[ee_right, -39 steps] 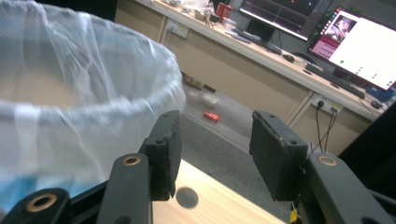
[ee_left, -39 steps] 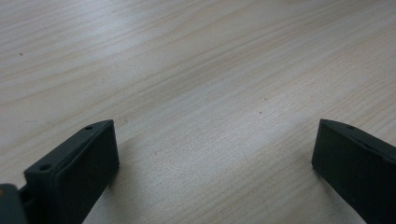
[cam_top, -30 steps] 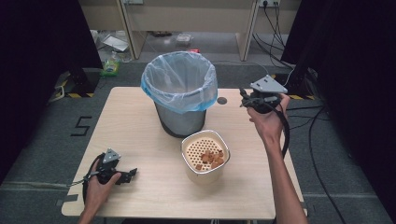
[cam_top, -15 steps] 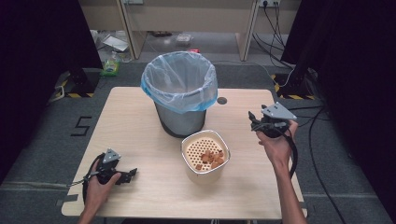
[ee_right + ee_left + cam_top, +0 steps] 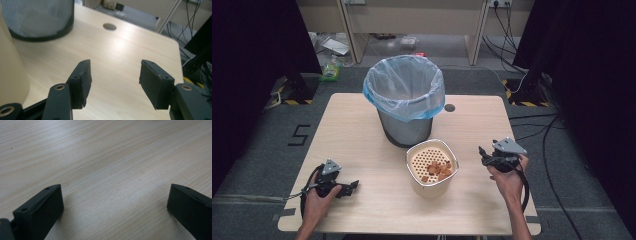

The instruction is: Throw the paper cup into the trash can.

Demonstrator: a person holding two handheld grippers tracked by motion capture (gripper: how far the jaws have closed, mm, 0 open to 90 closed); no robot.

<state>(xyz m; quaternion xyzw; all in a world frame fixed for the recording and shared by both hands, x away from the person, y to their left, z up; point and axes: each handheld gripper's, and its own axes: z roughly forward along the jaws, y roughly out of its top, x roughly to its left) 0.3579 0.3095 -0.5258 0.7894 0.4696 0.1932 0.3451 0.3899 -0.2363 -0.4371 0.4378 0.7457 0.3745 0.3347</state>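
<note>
High view: right gripper (image 5: 482, 153) low at frame right, jaws just been opening, empty, nearing cream strainer tub (image 5: 431, 165); probably grab rim next. Left gripper (image 5: 353, 186) wide, empty.

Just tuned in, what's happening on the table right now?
A person holds a gripper in each hand at a wooden table. The right gripper has come down beside the cream strainer container of brown food scraps; its jaws have just been opening and nothing is between them. The left gripper rests open on the table near the front left corner. A mesh bin with a blue liner stands behind the container. Nothing is held yet.
</note>
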